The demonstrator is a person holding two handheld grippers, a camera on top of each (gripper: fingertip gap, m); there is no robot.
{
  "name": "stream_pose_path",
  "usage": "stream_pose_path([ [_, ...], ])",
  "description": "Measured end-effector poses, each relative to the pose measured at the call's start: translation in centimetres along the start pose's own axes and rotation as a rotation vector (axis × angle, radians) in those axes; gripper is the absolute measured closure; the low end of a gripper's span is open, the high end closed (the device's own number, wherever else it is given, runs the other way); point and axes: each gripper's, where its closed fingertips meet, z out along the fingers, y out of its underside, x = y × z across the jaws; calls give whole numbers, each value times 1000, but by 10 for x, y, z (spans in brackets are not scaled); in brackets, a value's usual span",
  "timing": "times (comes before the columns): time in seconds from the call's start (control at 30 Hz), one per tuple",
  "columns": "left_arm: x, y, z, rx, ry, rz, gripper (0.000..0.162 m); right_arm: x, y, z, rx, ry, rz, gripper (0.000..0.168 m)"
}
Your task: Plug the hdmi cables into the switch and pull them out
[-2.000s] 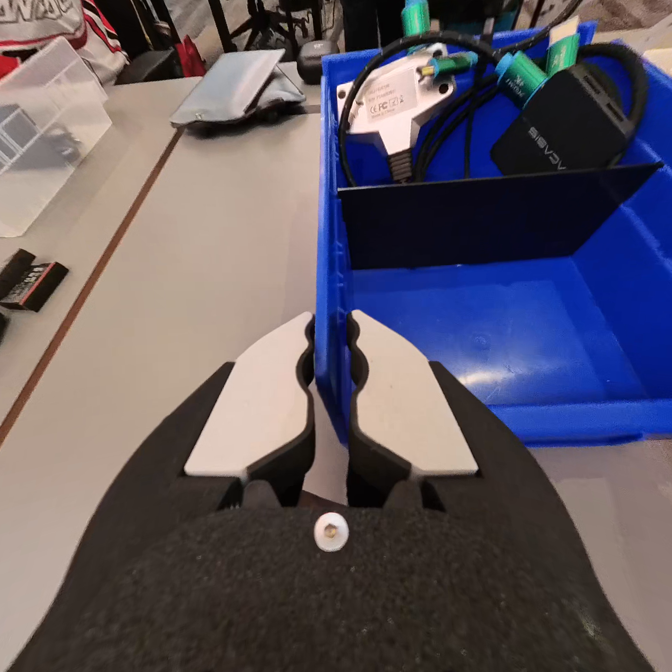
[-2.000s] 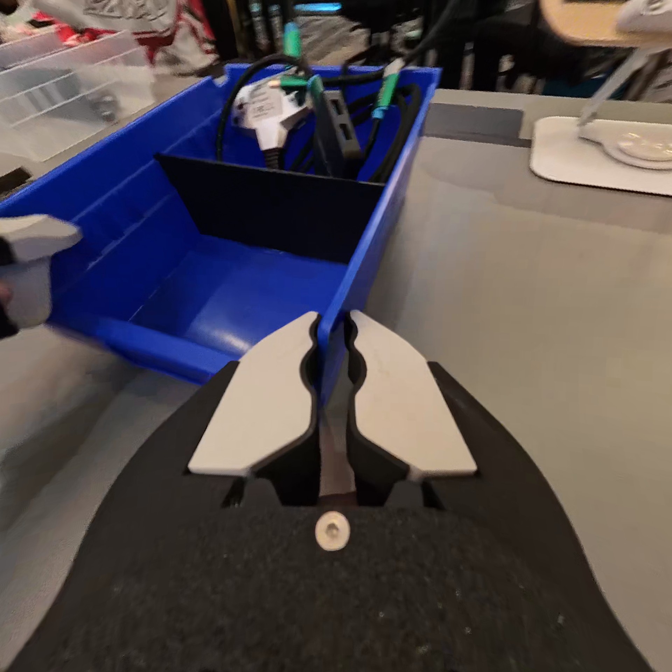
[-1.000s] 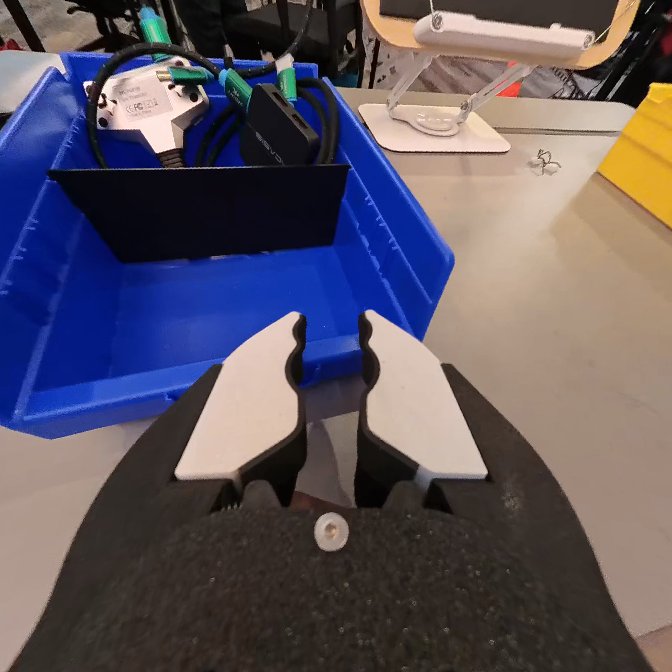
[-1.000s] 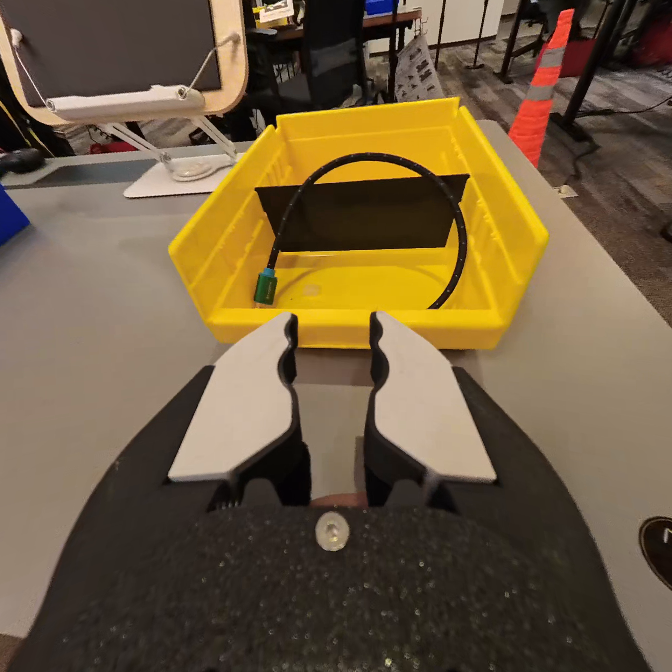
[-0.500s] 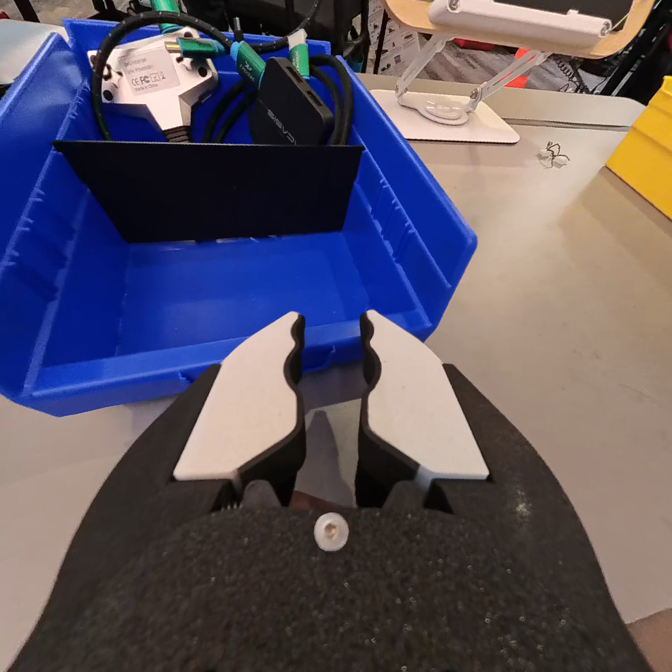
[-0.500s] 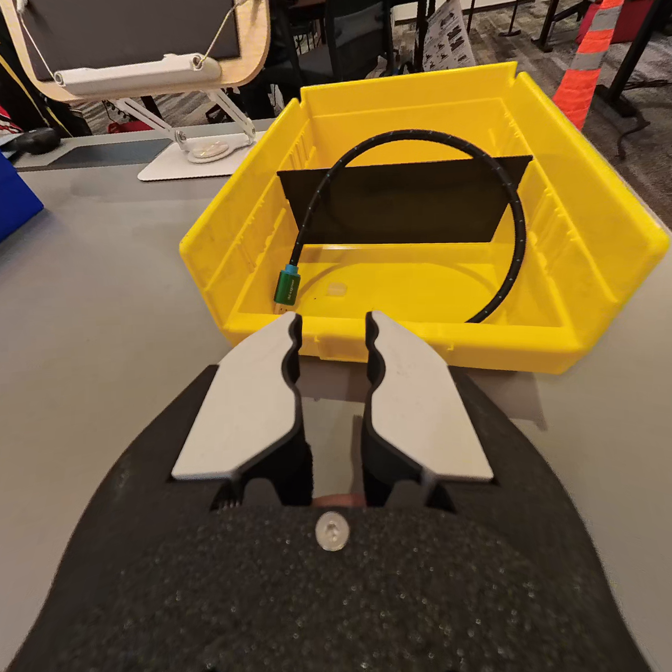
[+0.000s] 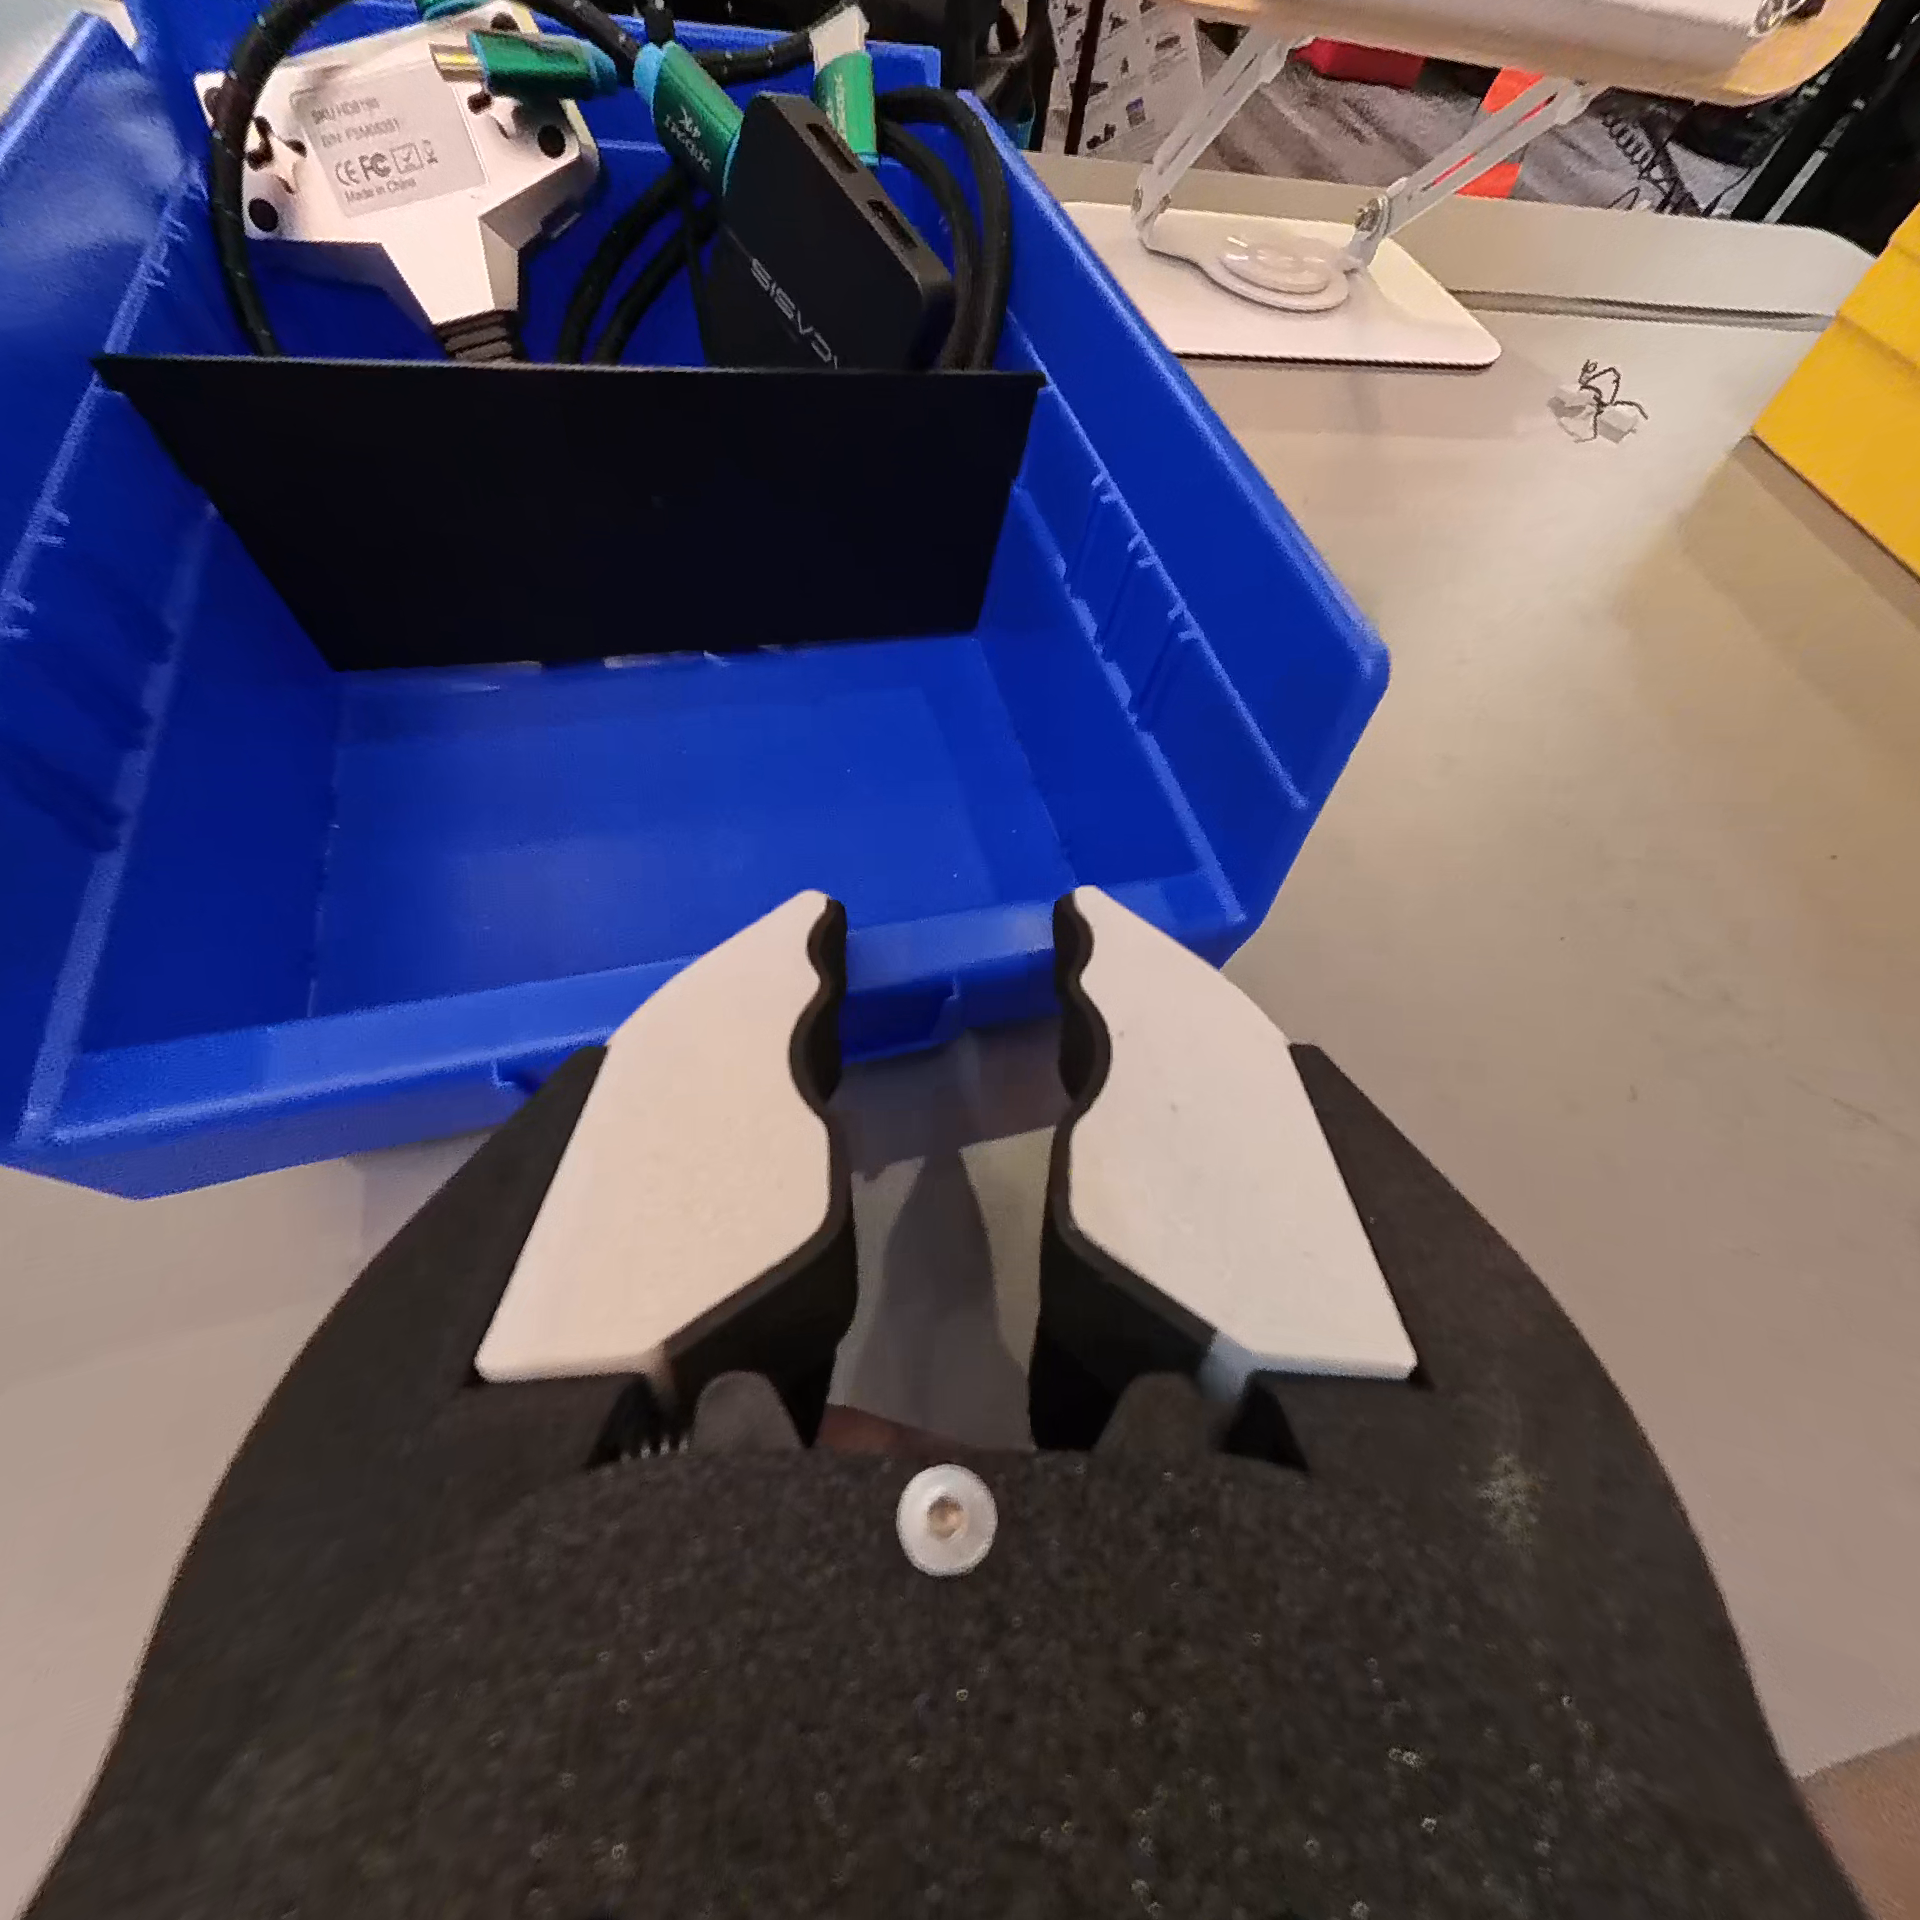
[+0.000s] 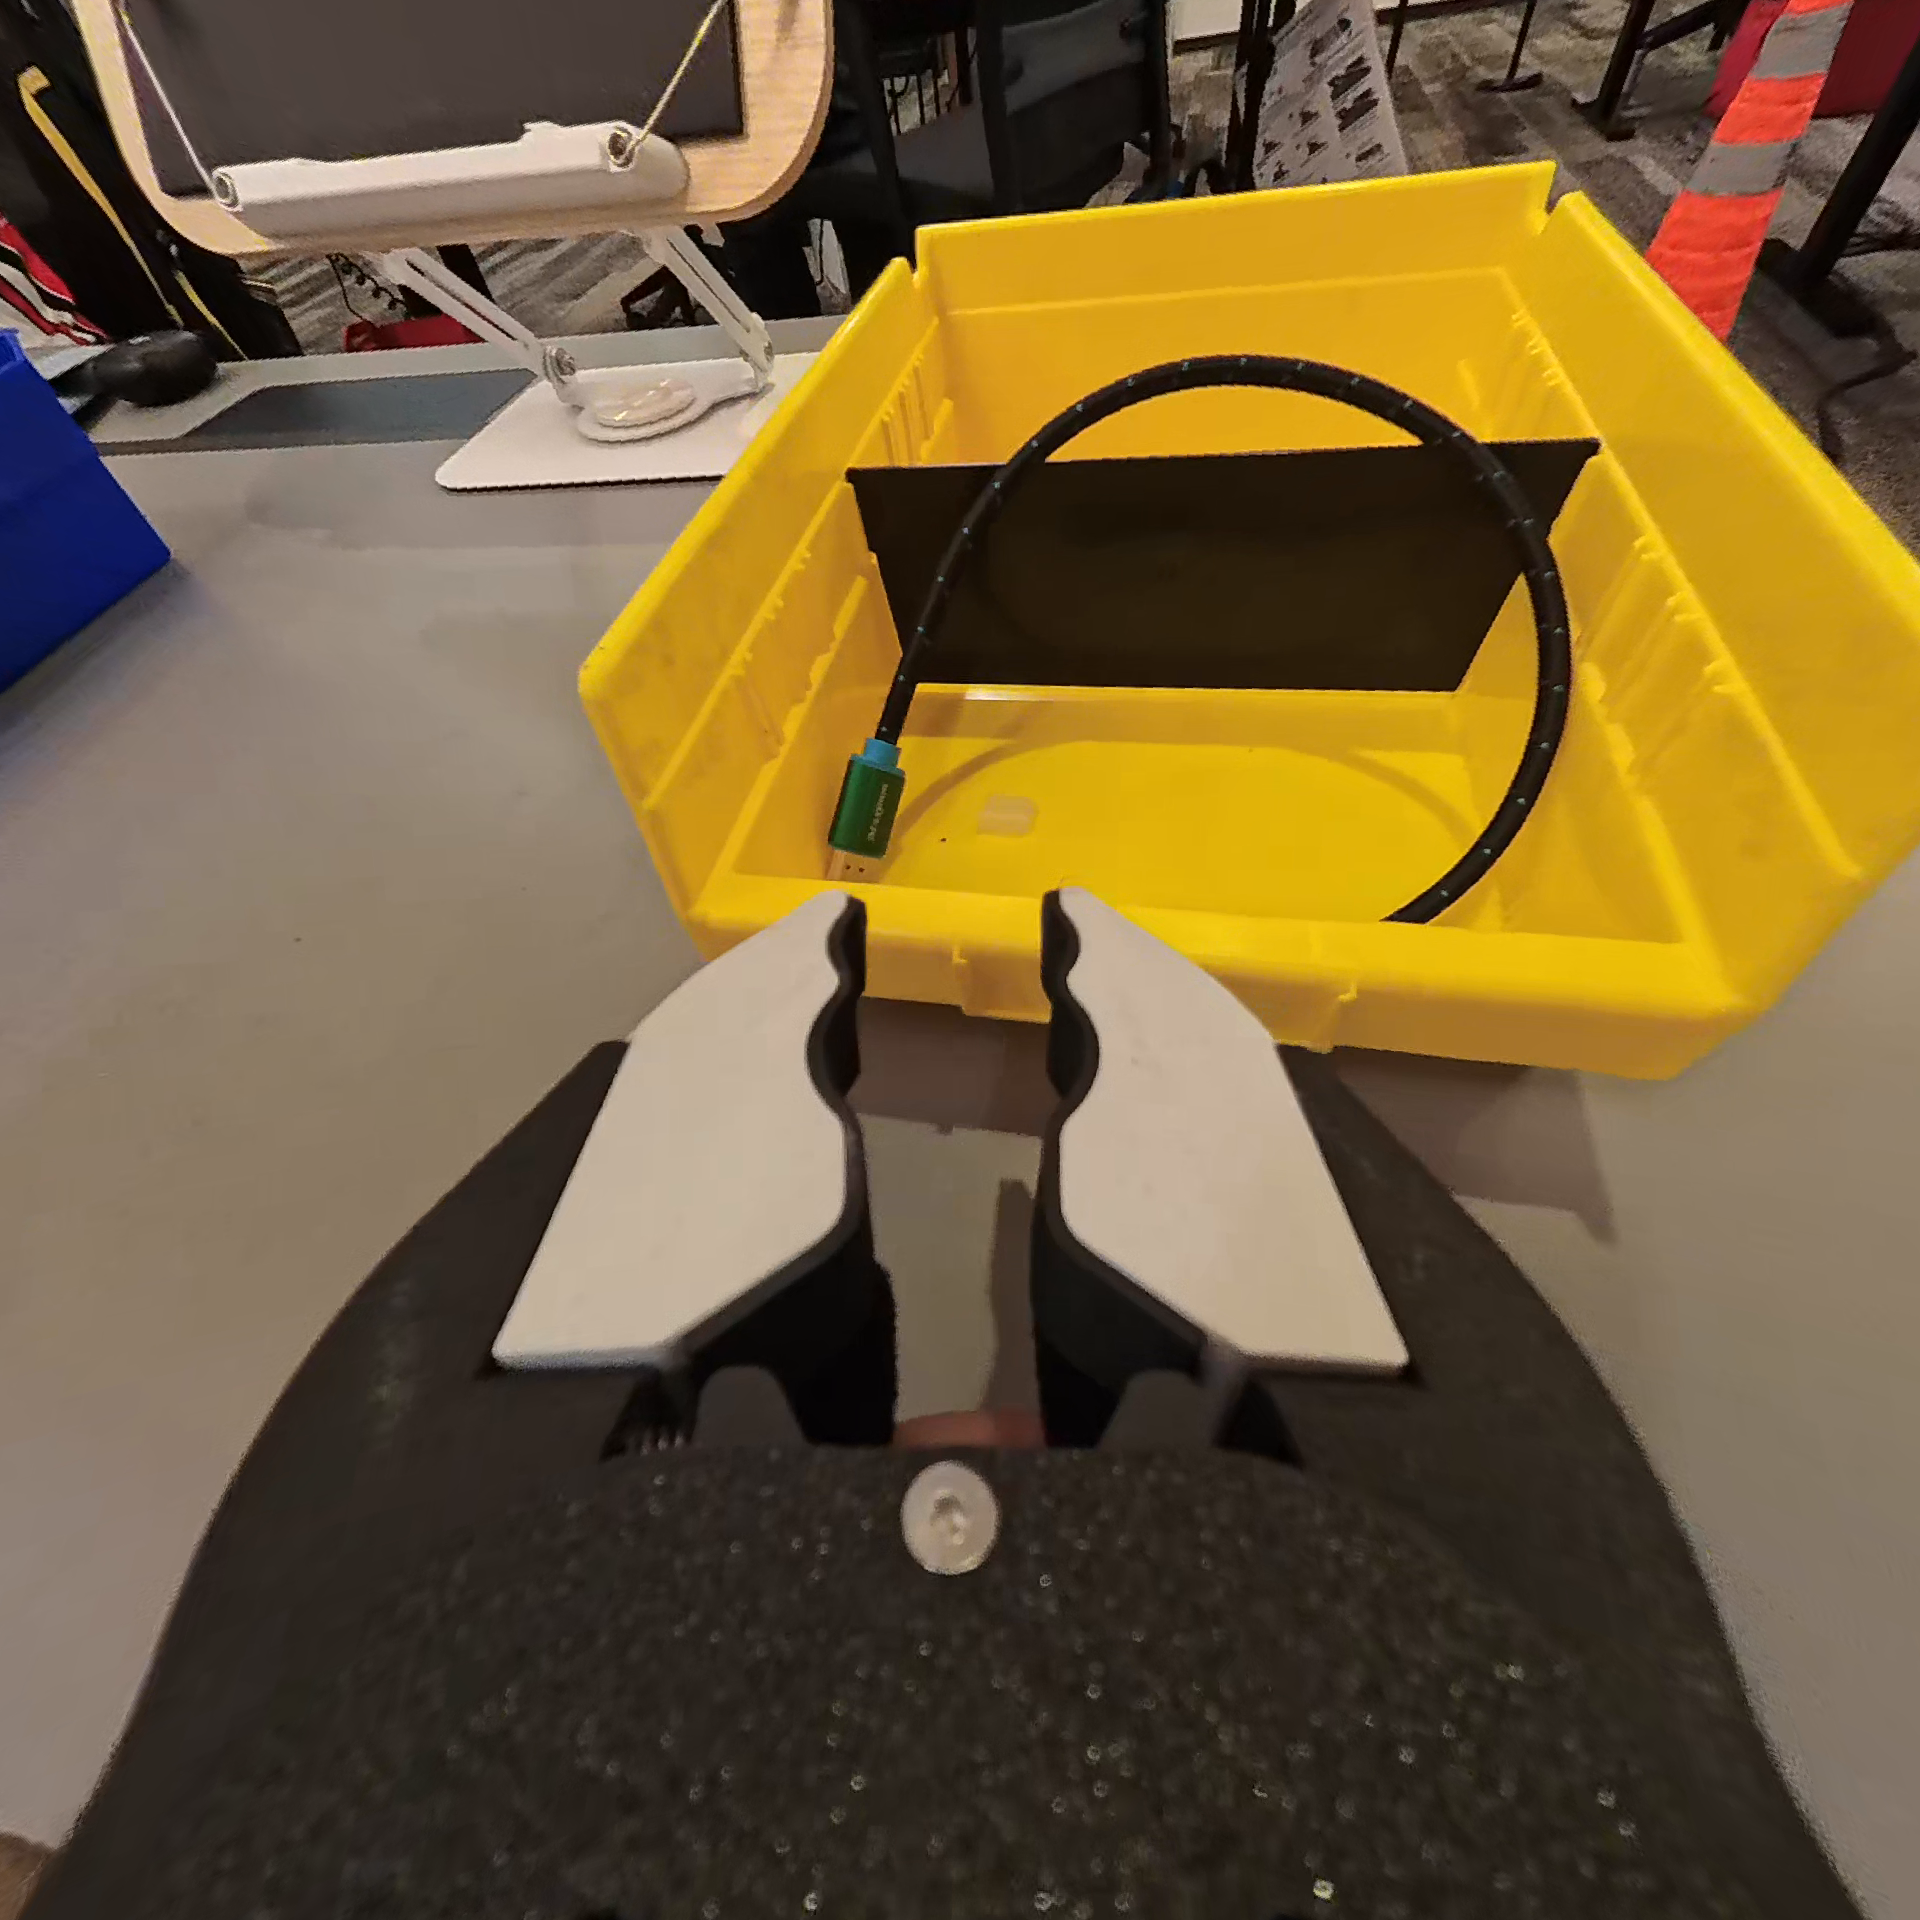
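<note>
A blue bin [image 7: 1195,644] with a black divider [image 7: 582,509] holds, in its back part, a silver switch [image 7: 405,208], a black switch [image 7: 821,270] and braided HDMI cables with green plugs [image 7: 686,94]. My left gripper [image 7: 943,920] is open and empty, just before the bin's front rim. In the right wrist view a yellow bin [image 8: 1766,582] with a black divider [image 8: 1205,561] holds one black braided HDMI cable [image 8: 1538,623] with a green plug [image 8: 868,805]. My right gripper [image 8: 951,909] is open and empty, at that bin's front rim.
A white stand [image 7: 1299,270] carrying a wood-framed board stands at the back of the grey table [image 7: 1558,831], between the two bins. A small twist of wire [image 7: 1595,400] lies on the table. An orange cone [image 8: 1735,145] stands on the floor beyond the table. There is about 55 cm between the tips of the two grippers.
Both grippers let go of the blue bin's walls and opened. The left one came closer to the blue bin's front. The right one swung away to the yellow bin and moved closer to it.
</note>
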Motion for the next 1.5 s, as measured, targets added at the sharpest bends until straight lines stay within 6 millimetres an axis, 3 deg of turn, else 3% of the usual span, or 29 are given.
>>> stream_pose_path([
  [0.2, 4, -19, -4, -40, 91, 14, 121, -10, 5, 0, -17, -44, 12, 137],
  [0.33, -3, -61, 0, -86, 161, 335, 122, -17, 9, 0, -34, -86, 37, 137],
  [0.43, -19, -85, 25, -207, 182, 521, 121, -22, 13, -1, -46, -118, 69, 137],
  [0.6, -34, -120, 89, -331, 172, 206, 89, -27, 15, -4, -59, -147, 126, 137],
  [0.77, -37, -105, 136, -467, 228, -148, 72, -28, 21, -6, -81, -147, 108, 136],
  [0.87, -27, -117, 144, -480, 322, -299, 77, -28, 26, -7, -101, -155, 103, 136],
  [0.97, -38, -105, 155, -592, 283, -343, 86, -31, 30, -6, -127, -179, 115, 136],
  [1.0, -37, -99, 157, -638, 301, -348, 98, -32, 31, -6, -133, -186, 120, 136],
  [1.13, -37, -100, 156, -642, 316, -276, 101, -35, 32, -6, -141, -194, 115, 136],
  [1.2, -35, -112, 152, -546, 315, -186, 116, -36, 33, -7, -146, -189, 103, 136],
  [1.27, -25, -126, 140, -450, 354, -112, 119, -36, 33, -6, -142, -184, 89, 136],
  [1.37, -24, -149, 118, -300, 319, -14, 149, -38, 31, -5, -135, -184, 71, 136],
  [1.5, -26, -178, 80, -169, 176, 271, 148, -43, 28, -5, -117, -189, 54, 136],
])
